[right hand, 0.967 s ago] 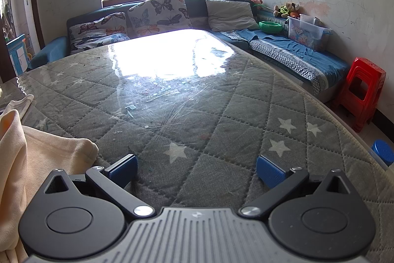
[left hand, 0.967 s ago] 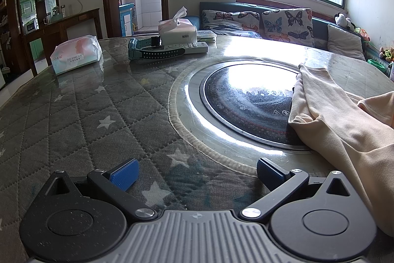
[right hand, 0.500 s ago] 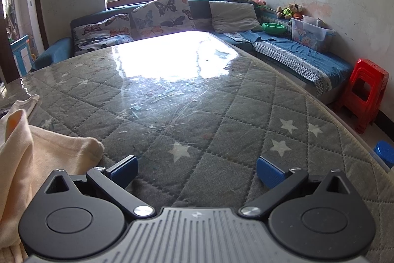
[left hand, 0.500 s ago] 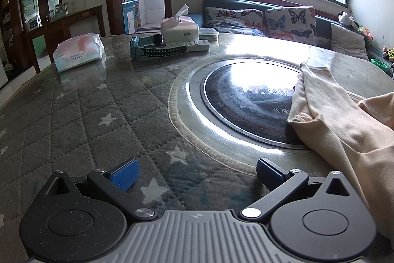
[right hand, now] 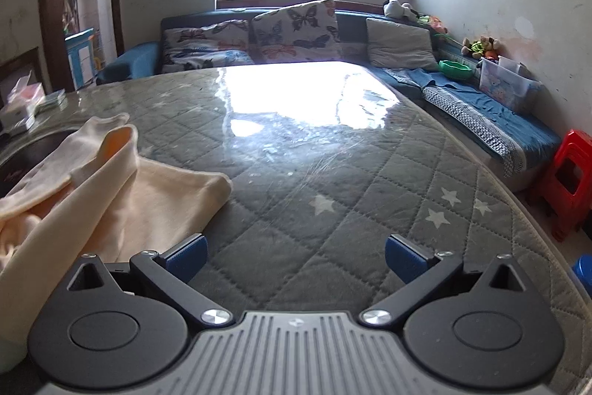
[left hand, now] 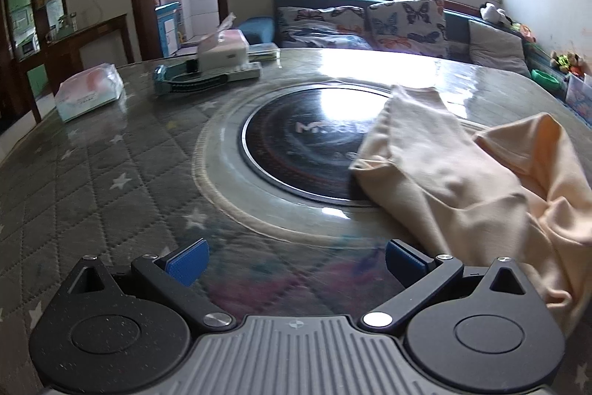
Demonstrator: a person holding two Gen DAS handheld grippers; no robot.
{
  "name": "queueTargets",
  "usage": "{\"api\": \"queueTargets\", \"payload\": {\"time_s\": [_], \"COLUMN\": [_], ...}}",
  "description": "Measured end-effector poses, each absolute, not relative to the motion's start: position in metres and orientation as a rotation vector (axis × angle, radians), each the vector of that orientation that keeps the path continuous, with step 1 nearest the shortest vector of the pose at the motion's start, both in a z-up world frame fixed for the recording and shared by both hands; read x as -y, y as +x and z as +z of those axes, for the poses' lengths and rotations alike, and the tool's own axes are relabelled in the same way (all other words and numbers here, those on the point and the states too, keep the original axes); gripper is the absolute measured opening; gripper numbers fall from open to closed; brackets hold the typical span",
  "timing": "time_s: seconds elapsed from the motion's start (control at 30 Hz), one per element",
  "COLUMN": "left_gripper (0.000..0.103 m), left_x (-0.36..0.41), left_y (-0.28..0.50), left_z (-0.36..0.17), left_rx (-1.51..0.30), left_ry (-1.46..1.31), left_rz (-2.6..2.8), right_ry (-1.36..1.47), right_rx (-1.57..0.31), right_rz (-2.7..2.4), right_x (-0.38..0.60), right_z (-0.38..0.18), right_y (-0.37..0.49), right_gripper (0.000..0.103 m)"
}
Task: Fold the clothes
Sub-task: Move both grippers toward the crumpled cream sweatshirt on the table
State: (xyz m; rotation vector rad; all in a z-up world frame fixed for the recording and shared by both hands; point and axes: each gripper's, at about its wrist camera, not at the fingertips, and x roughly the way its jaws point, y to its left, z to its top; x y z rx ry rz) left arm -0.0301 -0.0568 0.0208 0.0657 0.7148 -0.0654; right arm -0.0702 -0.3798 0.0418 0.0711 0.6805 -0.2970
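A crumpled cream-peach garment [left hand: 470, 180] lies on the round table, partly over the dark centre disc [left hand: 307, 150]. In the right wrist view it [right hand: 111, 195] lies at the left. My left gripper [left hand: 294, 261] is open and empty, low over the table, with the garment just beyond its right finger. My right gripper [right hand: 294, 256] is open and empty, with the garment's edge beside its left finger.
The table has a grey star-quilted cover under glass [right hand: 333, 180]. A tissue box [left hand: 222, 49], a teal strap [left hand: 188, 82] and a wipes pack [left hand: 88, 91] sit at the far left. A sofa with butterfly cushions [right hand: 292, 28] and a red stool [right hand: 566, 180] stand beyond.
Both grippers have shifted towards the garment and now look from higher. The garment fills more of each view. Both stay open and empty.
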Motion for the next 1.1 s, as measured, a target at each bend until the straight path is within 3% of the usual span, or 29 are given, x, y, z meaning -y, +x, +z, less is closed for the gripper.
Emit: {"api": "queueTargets", "payload": {"time_s": [1.1], "left_gripper": [0.103], "left_x": [0.086], "left_y": [-0.066], "left_z": [0.038], "left_rx": [-0.734], "left_ry": [0.099], "left_rz": [-0.070], "right_ry": [0.027], "right_rx": [-0.665], "right_rz": [-0.153], "right_x": [0.333], "right_z": [0.052], "right_y": [-0.129], "right_gripper": [0.103]}}
